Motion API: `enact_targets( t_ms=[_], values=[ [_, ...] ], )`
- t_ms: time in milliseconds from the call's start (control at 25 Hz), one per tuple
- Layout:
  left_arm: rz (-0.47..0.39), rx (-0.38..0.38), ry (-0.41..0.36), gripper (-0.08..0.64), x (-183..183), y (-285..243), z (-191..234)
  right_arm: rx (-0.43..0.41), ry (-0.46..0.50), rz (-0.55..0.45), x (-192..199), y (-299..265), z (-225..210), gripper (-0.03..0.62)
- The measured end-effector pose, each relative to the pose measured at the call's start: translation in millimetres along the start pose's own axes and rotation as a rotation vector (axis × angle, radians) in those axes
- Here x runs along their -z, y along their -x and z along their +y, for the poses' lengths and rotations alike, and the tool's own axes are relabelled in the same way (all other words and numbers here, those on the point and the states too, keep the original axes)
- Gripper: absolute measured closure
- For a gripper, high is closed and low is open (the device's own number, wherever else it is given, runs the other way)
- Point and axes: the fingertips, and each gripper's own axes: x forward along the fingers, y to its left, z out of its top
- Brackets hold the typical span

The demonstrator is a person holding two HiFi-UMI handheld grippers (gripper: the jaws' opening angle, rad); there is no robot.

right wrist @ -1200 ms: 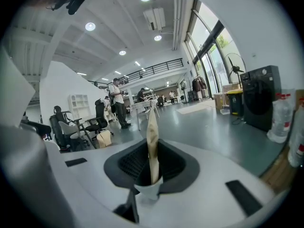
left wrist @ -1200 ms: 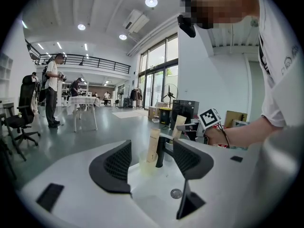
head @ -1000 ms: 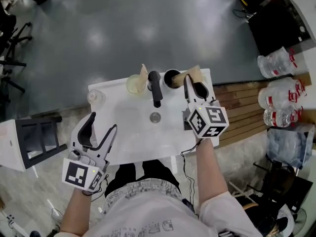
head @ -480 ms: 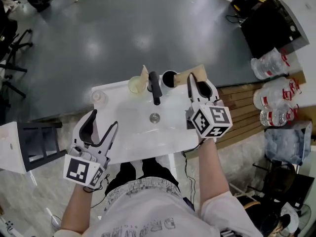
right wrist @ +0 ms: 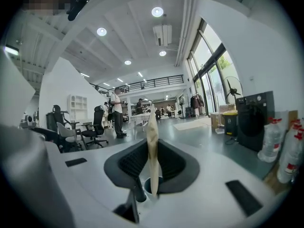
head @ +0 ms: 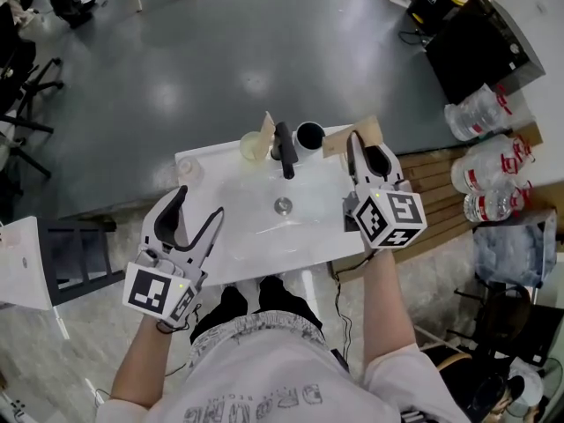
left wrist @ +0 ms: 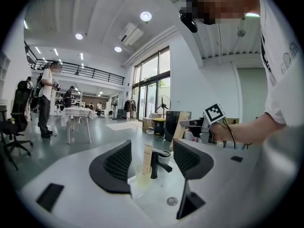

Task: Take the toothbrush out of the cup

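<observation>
The right hand-held gripper [right wrist: 153, 158] is clamped narrow on the flat, paper-wrapped toothbrush [right wrist: 152, 127]. It grips the toothbrush mid-length so that it hangs upright, which should let it draw straight out of the dark cup [head: 310, 136] at the upper middle of the head view without tipping it. The toothbrush's lower end sits over the cup's mouth; whether it has cleared the rim I can't quite tell. The left hand-held gripper [head: 200, 205] hangs wide and empty at the lower left, by the near edge of the bench [head: 233, 218], likely just to be out of the way.
</observation>
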Motion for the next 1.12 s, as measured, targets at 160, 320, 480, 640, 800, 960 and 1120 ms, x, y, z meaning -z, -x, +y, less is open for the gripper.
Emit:
enact_targets(
  t_ms=[160,320,480,640,800,960,1120],
  values=[
    [-0.014,0.032,-0.004,0.276,-6.4,3.1,-1.1,0.02,0.004,0.0,-2.7,14.4,7.3,0.523],
    [-0.027,0.065,-0.012,0.276,-12.4,8.0,-2.5,0.04,0.006,0.002,-1.0,31.4,16.9,0.524],
    [-0.037,0.096,-0.02,0.276,-16.1,13.1,-2.7,0.061,0.003,0.006,4.0,47.1,26.6,0.525],
    [-0.04,0.126,-0.019,0.276,-18.0,17.2,-3.2,0.085,-0.002,0.011,7.9,62.8,35.6,0.525],
    [-0.038,0.157,-0.013,0.276,-16.9,19.1,-7.0,0.108,-0.001,0.017,11.4,80.1,42.6,0.525],
    [-0.04,0.19,-0.013,0.276,-16.4,18.0,-10.4,0.133,0.0,0.022,14.6,96.0,47.6,0.525],
    [-0.031,0.21,-0.014,0.276,-12.1,13.6,-10.8,0.149,-0.007,0.027,18.6,109.7,49.8,0.525]
  ],
)
